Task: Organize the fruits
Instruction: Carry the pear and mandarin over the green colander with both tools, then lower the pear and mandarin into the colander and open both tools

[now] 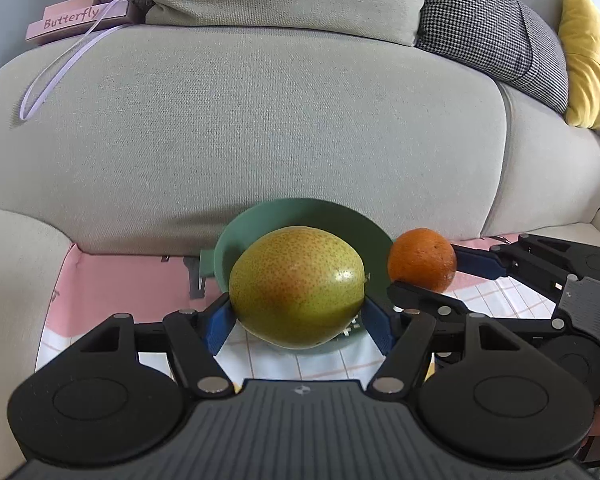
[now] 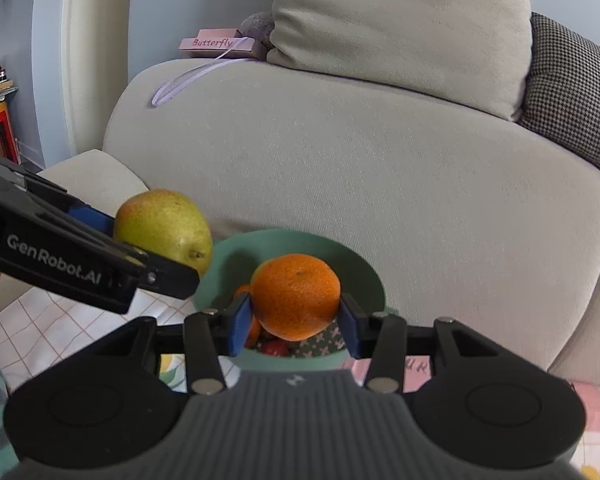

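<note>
Two hand-held grippers hang side by side above a green bowl point(image 1: 256, 224) set at the near edge of a beige sofa point(image 1: 260, 120), whose seat front rises just behind the bowl; open air lies between the fruit and the bowl's rim. The left gripper point(image 1: 298, 320) is clamped on a yellow-green pear point(image 1: 296, 286), freckled and flushed red low on its left side, its blue pads pressed to either flank. The right gripper point(image 2: 296, 320) is clamped on a bright, dimpled orange point(image 2: 296, 298) directly over the bowl, just right of the pear. Inside the bowl the right wrist view shows another orange fruit point(image 2: 242, 291) and something red point(image 2: 274, 348). A pink-and-white checked cloth point(image 1: 500, 300) lies under the bowl. Farther back, a pink "Butterfly" box point(image 1: 80, 20) with a pale ribbon sits at left, a houndstooth cushion point(image 1: 492, 32) and a yellow cushion point(image 1: 588, 56) at right.
</note>
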A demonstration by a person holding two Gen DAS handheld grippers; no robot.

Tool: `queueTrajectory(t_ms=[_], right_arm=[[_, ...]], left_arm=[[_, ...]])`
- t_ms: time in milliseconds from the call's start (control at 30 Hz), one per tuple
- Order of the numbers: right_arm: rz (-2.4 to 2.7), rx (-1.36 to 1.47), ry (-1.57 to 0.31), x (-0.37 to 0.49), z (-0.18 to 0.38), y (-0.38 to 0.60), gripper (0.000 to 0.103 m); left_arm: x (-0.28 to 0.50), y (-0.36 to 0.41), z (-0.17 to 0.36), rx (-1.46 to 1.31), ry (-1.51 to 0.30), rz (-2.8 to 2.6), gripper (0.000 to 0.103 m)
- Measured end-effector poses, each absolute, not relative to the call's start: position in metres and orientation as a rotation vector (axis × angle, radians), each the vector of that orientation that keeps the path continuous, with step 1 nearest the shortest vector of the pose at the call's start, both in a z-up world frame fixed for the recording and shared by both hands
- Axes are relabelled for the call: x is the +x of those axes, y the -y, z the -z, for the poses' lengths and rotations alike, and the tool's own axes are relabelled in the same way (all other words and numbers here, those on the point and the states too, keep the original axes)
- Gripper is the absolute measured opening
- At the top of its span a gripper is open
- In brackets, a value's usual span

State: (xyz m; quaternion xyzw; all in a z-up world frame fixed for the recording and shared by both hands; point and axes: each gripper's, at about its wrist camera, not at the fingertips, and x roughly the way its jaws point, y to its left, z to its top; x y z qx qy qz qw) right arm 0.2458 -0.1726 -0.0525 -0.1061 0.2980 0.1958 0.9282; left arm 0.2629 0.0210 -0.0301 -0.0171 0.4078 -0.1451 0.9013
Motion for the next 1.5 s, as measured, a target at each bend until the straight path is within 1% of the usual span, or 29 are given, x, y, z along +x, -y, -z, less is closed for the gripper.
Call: queueTrajectory(t_ms=[267,567,867,1333,1500], right_arm=[[-0.406,-0.294,-0.670,0.288,0.063,0.165,0.043],[-0.402,-0.409,-0.759,0.330,0.095,0.159,0.044],[-0.429,-0.511,-0.836,0.354,0.126,0.152,0.044],[-0.516,-0.520,-1.001,0.378,0.149,0.141,0.044],[-0.497,-0.518,-1.000,0.376,0.148,0.143,0.044]], left_arm=[[0.296,-0.017,0.043,0.000,-0.892,0.310,0.078],[0.324,-0.010,0.073,0.028,-0.982,0.317,0.078],[0.345,-0.013,0.095,0.024,-1.035,0.314,0.079],[0.359,-0.021,0.094,0.022,-1.021,0.258,0.078],[0.363,-0.018,0.095,0.027,-1.012,0.257,0.078]])
